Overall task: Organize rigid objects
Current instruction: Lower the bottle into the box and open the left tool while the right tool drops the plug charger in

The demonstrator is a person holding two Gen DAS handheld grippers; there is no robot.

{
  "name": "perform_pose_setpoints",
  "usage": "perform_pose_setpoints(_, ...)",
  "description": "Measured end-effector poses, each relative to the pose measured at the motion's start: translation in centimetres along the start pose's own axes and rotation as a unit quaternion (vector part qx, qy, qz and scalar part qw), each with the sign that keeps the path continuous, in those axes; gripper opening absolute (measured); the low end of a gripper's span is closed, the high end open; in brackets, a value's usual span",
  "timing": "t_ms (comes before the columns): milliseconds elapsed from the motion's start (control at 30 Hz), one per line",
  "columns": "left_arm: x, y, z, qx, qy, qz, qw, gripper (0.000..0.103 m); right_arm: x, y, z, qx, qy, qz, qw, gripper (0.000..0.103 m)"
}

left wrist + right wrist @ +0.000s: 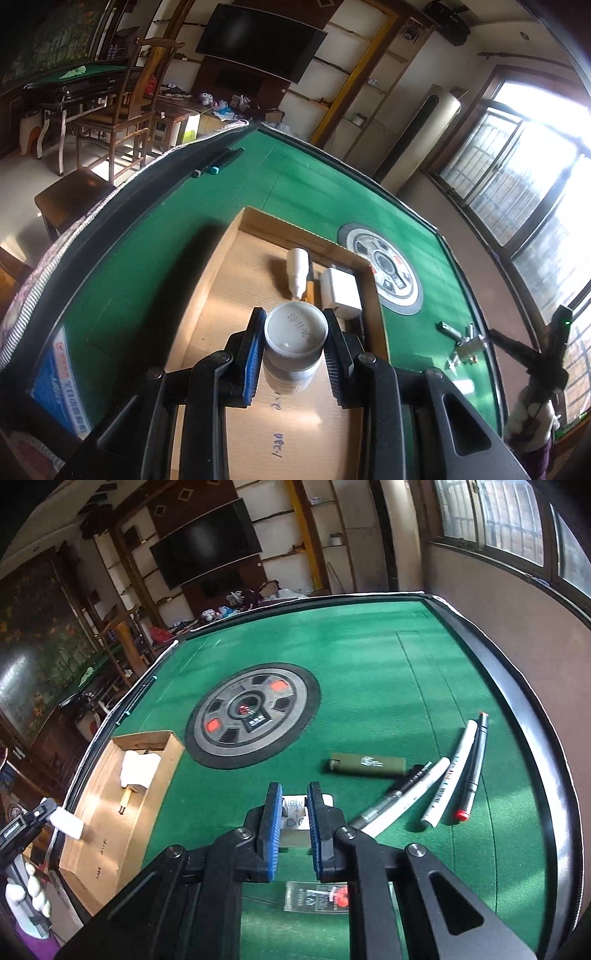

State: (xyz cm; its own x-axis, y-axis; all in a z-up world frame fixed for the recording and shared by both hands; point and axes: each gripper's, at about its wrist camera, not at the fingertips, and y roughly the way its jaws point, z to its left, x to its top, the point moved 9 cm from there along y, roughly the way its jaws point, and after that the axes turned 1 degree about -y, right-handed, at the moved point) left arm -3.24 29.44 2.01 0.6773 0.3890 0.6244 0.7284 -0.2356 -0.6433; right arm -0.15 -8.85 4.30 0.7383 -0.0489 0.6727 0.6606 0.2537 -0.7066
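Over box [221, 266], left gripper [295, 332] grips jar [295, 332] (base-up).

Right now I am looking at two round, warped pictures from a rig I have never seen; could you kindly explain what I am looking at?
There is no robot: a person holds a two-finger gripper in each hand, and a fisheye camera on each looks forward along its fingers.

The left wrist picture shows the left gripper shut on a white jar, held above an open cardboard box. In the box lie a small white bottle and a white rectangular block.

The right wrist picture shows the right gripper low over the green table, its jaws close around a small white item; whether they grip it I cannot tell. Near it lie an olive lighter, several pens and a clear printed packet. A round grey panel is set in the table's middle.
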Motion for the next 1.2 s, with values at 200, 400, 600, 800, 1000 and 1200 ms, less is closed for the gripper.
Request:
perform_pose_setpoints(200, 2.3, 3.8, 1.8, 0.034, 0.01, 0.035, 0.9988, 0.031, 0.7, -1.1, 8.1, 0.069, -0.055, -0.003, 0.996, 0.013)
perform_pose_setpoints(400, 3.9, 9.3, 2.6, 0.044, 0.005, 0.09, 0.995, 0.031, -0.4, -0.1, 16.6, 0.146, -0.101, 0.034, 0.984, 0.013)
perform_pose_setpoints(600, 5.7, 13.6, 2.5, 0.056, -0.001, 0.123, 0.9908, 0.031, -3.3, 2.5, 23.4, 0.184, -0.145, 0.086, 0.968, 0.013)
perform_pose_setpoints(800, 5.7, 15.2, 2.7, 0.03, -0.038, 0.134, 0.9898, 0.039, -5.2, 6.5, 27.3, 0.187, -0.168, 0.131, 0.959, 0.014)
perform_pose_setpoints(1000, 6.7, 8.8, 2.7, 0.048, 0.001, 0.065, 0.9967, 0.053, -5.5, 10.7, 30.9, 0.198, -0.171, 0.173, 0.95, 0.014)
perform_pose_setpoints(1200, 5.8, -0.8, 4.0, 0.049, -0.003, -0.041, 0.998, 0.069, -4.9, 14.6, 34.0, 0.204, -0.162, 0.202, 0.944, 0.014)
